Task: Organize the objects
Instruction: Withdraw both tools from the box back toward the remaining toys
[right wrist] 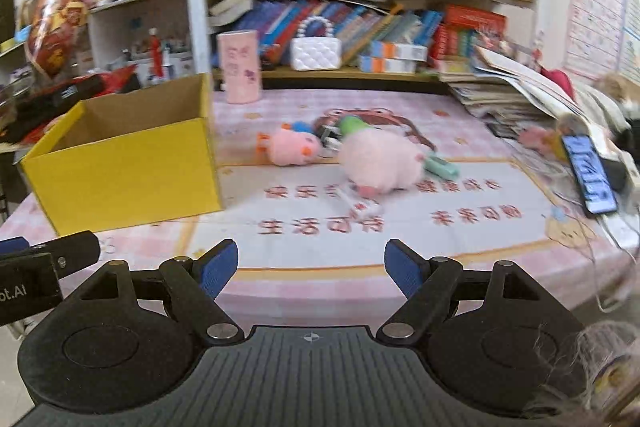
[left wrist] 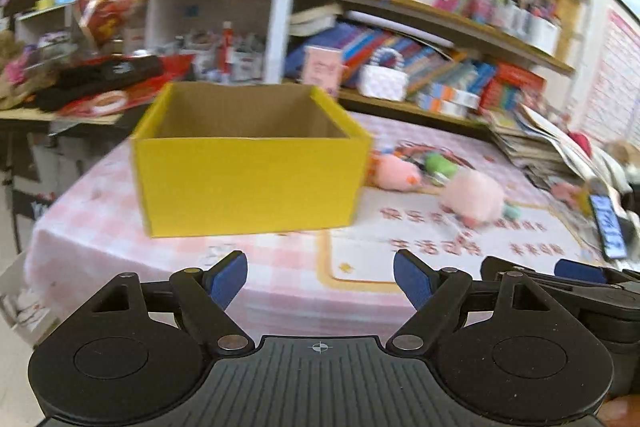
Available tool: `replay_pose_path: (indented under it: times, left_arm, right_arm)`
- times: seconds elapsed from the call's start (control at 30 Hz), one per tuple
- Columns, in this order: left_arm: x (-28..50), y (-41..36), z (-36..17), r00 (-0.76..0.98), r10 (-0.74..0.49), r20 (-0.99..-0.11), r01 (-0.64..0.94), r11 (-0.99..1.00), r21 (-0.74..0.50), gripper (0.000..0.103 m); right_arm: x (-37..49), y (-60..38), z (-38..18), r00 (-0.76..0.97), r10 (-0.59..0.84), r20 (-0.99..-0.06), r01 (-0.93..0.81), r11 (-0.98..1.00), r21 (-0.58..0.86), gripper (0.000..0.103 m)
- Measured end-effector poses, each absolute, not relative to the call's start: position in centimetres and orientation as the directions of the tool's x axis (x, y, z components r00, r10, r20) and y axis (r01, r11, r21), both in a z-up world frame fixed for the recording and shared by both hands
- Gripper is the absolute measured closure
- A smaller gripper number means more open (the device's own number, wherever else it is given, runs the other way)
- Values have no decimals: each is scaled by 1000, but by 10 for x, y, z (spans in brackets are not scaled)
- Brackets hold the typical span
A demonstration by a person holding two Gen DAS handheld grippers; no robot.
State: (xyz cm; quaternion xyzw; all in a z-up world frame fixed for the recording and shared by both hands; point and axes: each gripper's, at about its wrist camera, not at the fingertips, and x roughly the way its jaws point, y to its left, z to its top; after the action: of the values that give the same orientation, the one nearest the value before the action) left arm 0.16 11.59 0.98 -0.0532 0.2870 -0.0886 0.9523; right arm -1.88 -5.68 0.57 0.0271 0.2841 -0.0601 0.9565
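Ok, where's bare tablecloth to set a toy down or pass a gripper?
Free: the printed strip between the table's near edge and the large pink plush, right of the yellow box. The box looks empty. Crowded: the toy cluster around the small pink plush, and the right side with the magazine stack and phone.

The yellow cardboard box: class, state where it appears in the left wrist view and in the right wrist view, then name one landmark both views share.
Left wrist view: the yellow cardboard box sits centre-left, straight ahead of the gripper, its open top showing.
Right wrist view: the box sits at the left side, partly turned.
Shared landmark: the white quilted handbag on the lower bookshelf.
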Motion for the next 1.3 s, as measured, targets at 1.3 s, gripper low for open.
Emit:
replay_pose_path:
  times: [1.3]
  left_arm:
    - [80,-68,-17,724,-237,-647,255,965,-69,21]
  right_arm:
    - [48,-235,-10,770,-114,-627,234,966,113,24]
